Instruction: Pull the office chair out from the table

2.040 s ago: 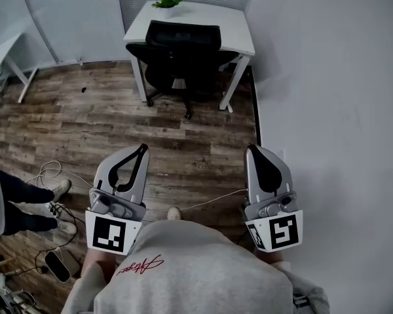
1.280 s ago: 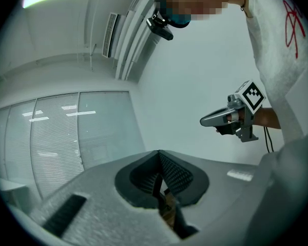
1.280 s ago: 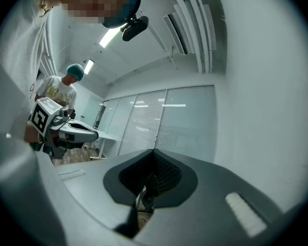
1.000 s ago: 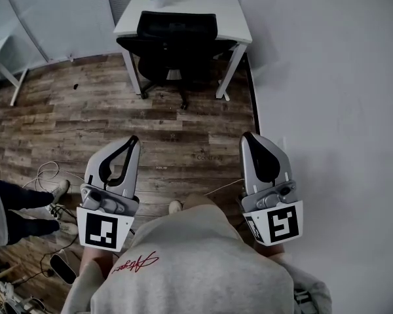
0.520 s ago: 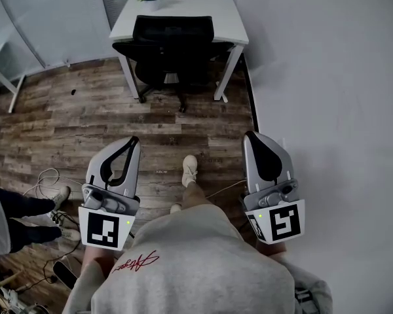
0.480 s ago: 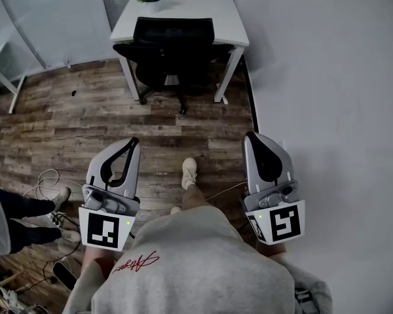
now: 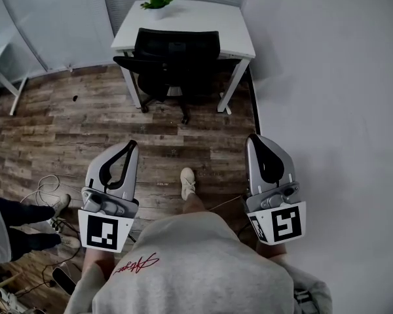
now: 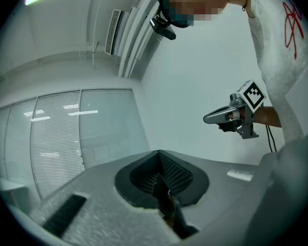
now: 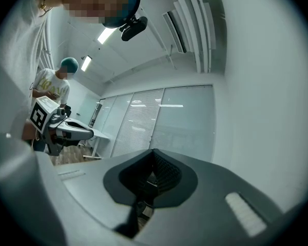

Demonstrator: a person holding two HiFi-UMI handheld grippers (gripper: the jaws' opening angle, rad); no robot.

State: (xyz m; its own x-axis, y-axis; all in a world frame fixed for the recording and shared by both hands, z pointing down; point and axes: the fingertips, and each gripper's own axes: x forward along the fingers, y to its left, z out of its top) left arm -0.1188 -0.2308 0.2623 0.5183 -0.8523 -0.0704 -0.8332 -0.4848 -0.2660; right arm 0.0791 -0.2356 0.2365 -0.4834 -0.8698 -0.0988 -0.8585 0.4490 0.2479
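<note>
The black office chair [image 7: 173, 57] stands pushed in under the white table [image 7: 213, 21] at the top of the head view, its backrest facing me. My left gripper [image 7: 130, 145] and right gripper [image 7: 254, 139] are held level in front of my body, well short of the chair and apart from it. Both are shut with nothing between the jaws. In the left gripper view the dark pads [image 8: 169, 181] meet against a pale wall; the right gripper view shows the same shut gripper [image 9: 153, 181]. Each gripper view catches the other gripper off to the side.
A small green plant [image 7: 156, 0] sits on the table's far edge. A white wall [image 7: 327, 110] runs along the right. Another person's legs [image 7: 19, 221] and loose cables [image 7: 49, 188] lie at the left, beside a second table [image 7: 0, 61]. My shoe [image 7: 187, 182] is on the wood floor.
I have stepped forward over the wood floor toward the chair, one shoe now showing between the grippers. Both grippers travelled with me and stayed shut.
</note>
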